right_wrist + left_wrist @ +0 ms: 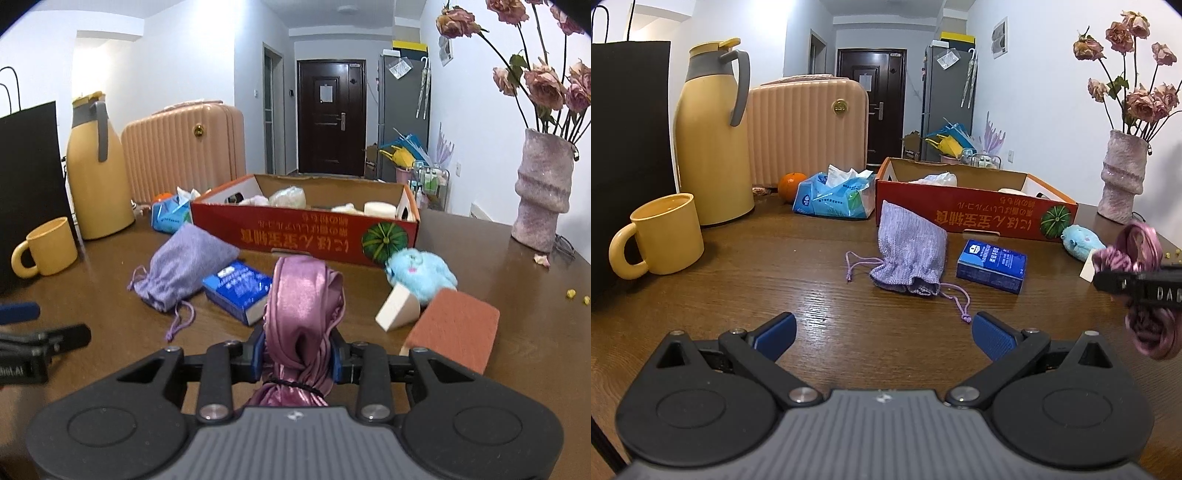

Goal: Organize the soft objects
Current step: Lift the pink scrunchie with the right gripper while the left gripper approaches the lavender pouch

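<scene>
1. Nearest the right wrist camera, the right hand-held gripper was clamped on a bundle of pink satin cloth, its blue pads pressing both sides just above a black elastic tie; the bundle stood up and forward from the jaws, along the line the fingers pointed.
2. The left hand-held gripper hung over the wooden worktop with its jaws spread wide and nothing between them.
3. Just beyond the held cloth lay more items on the worktop: a lilac drawstring pouch to the left, a blue carton beside it, and to the right a cream wedge sponge, a rust-coloured block sponge and a pale blue plush toy.
4. Straight ahead, past those, sat the red cardboard box, open at the top and already holding several pale soft items; its long side ran across the view. Judged from this, the box lay dead ahead of the right hand, the nearer one to it, so the likely move was a carry forward over the near wall.
5. The pouch lay directly in front of the idle left hand.
6. Farther back stood a yellow mug, a yellow jug and a vase.
</scene>
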{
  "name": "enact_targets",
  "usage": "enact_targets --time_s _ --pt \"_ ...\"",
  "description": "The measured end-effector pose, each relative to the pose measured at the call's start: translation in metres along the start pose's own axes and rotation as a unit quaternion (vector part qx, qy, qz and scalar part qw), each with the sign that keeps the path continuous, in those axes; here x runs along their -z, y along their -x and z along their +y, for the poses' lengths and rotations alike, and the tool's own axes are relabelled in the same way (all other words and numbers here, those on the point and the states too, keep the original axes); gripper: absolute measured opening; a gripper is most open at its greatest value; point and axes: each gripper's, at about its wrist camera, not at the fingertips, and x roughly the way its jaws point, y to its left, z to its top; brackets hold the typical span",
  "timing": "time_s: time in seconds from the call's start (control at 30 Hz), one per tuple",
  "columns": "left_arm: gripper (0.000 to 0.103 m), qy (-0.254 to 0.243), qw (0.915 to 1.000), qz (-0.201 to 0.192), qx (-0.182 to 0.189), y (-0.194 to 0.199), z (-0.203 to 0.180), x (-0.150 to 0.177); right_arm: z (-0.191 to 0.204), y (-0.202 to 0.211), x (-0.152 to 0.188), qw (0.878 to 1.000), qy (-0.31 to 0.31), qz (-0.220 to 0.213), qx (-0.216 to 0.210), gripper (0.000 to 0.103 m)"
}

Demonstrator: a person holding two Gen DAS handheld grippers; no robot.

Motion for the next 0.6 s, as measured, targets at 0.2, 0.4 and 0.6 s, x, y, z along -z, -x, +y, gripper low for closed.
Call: enact_targets --time_s 0.2,0.4,0.6 --pt "0.103 0.001 1.0000 0.006 -0.002 -0.003 0.000 0.001 -0.001 -0.008 -0.017 1.000 0.000 -0.022 -0.003 0.032" --pt "0.103 0.001 0.9999 0.012 -0.005 -0.006 -0.001 0.001 -0.017 -0.025 -0.023 0.998 -0.032 -0.051 -0.005 0.032" --pt "0.103 -0.005 0.9998 0.017 -0.008 -0.009 -0.003 0.001 -0.037 -0.038 -0.016 0.997 -0.066 -0.036 0.006 0.032"
